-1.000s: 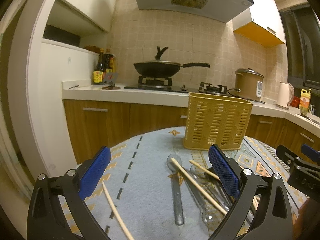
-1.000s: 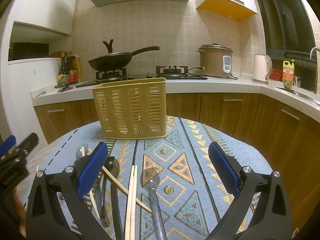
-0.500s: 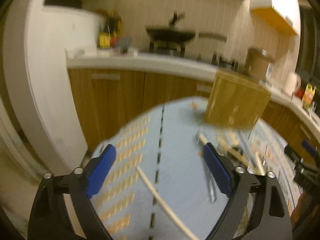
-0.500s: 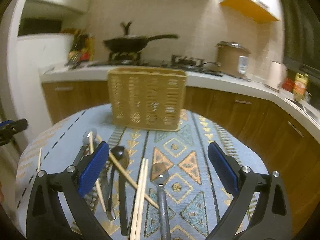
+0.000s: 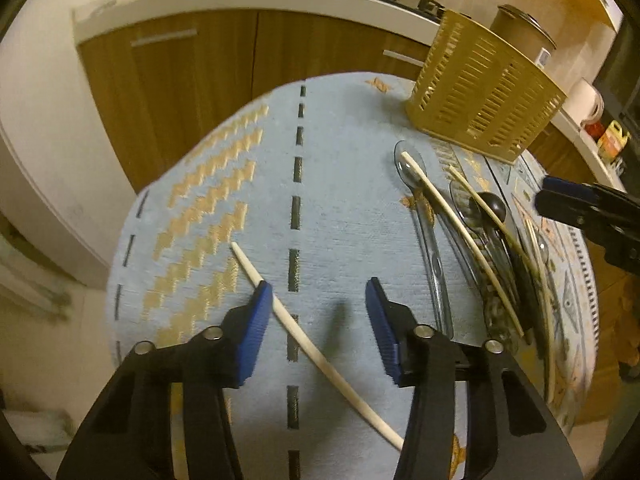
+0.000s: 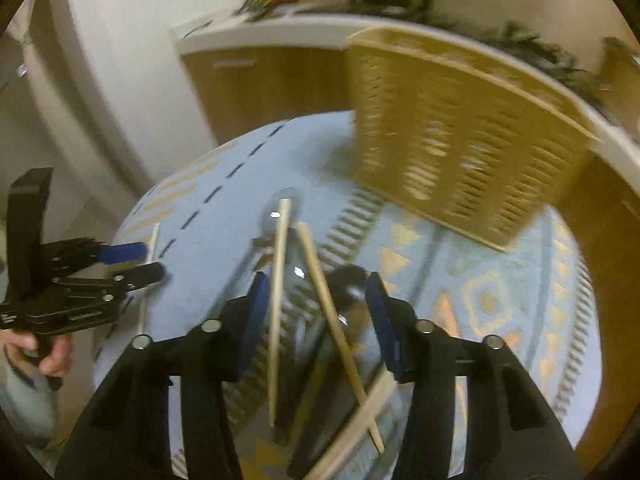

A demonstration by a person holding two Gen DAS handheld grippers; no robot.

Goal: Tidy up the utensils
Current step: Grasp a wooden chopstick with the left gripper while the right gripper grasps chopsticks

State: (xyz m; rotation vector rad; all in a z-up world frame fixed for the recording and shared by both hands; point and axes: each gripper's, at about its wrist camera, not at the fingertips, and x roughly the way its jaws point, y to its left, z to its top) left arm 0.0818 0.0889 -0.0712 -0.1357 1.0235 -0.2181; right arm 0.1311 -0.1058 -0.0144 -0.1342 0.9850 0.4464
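**Woven cloth still covered, caddy still unfilled**

Blue patterned cloth [image 5: 340,184] covers the round table, and we see every utensil lying on it, so we judge the sorting hardly begun. We find the yellow slotted caddy [image 5: 484,92] upright at the far edge; through its slots we make out nothing inside, though the right wrist view is blurred and we cannot see over the rim.

Next in size comes the heap just in front of the caddy: a clear spoon [image 5: 420,200], a dark spoon [image 5: 494,204] and several pale chopsticks [image 6: 280,292] crossing over them. Well apart from that heap, a single chopstick [image 5: 312,344] lies alone near the table's left edge.

We hold the left gripper [image 5: 318,320] tilted down over that lone chopstick. Its jaws have just been closing and now stand roughly half apart; the stick runs between them, passing right beside the left pad [image 5: 256,328], but we see no squeeze on it yet. The right gripper [image 6: 316,320] hangs over the heap, its jaws likewise just narrowed to about half; two chopsticks pass between the pads, neither pinched.

Everything therefore remains for us: gripping, lifting, and dropping each piece into the caddy, one by one.
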